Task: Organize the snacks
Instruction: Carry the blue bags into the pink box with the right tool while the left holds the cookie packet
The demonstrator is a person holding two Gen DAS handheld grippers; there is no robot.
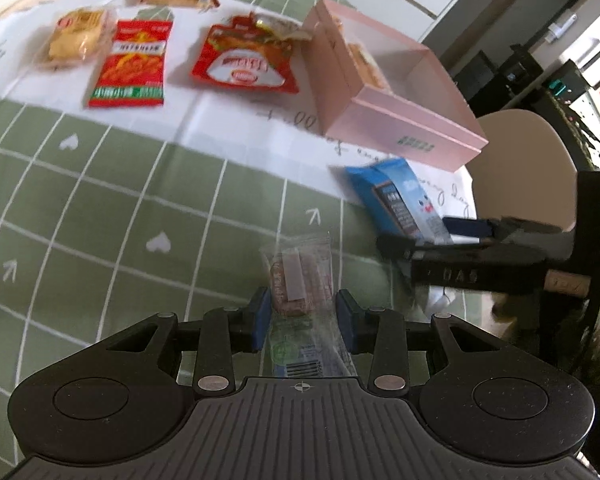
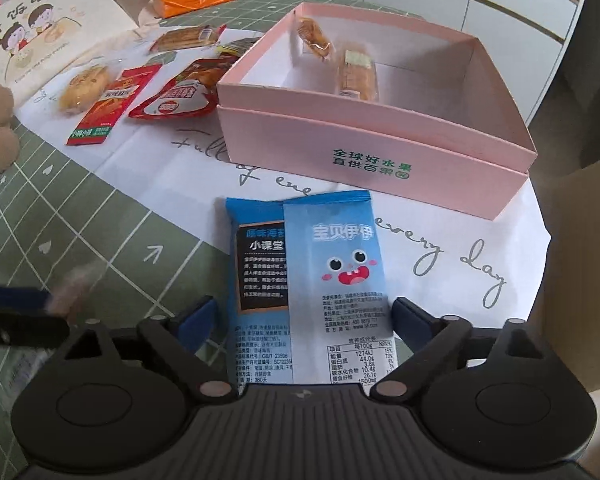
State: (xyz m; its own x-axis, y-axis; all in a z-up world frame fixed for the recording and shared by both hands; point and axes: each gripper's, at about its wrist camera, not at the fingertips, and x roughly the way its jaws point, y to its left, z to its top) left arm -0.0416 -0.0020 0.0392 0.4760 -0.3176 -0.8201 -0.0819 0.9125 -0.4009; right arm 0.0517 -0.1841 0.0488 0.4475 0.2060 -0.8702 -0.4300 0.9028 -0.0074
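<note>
left gripper (image 1: 302, 314): fingers narrow, straddling a small clear-wrapped pinkish snack packet (image 1: 300, 280) lying on the green grid tablecloth (image 1: 100, 208). Pads look to be touching the wrapper sides; firm clamp not confirmed, frame is blurred.
right gripper (image 2: 302, 318): jaws spread wide on either side of the blue foil snack pack with a cartoon face (image 2: 336, 264), not closed on it. Pack lies flat on the white lettered paper mat (image 2: 460, 240), just in front of the box.
target: open pink cardboard box (image 2: 380, 148), two wrapped pastries already inside, near the back-left wall.
remaining: red sachets (image 1: 132, 64) and wrapped cakes (image 1: 74, 38) are loose on the mat left of the box.
step: pick-up phase, both hands lined up on one snack each. Early in the job, judging by the count outside.
next: close right jaws on the blue pack, lift it over the front wall, drop into the free floor area. Foil is slick and flat, so grip low and square.
</note>
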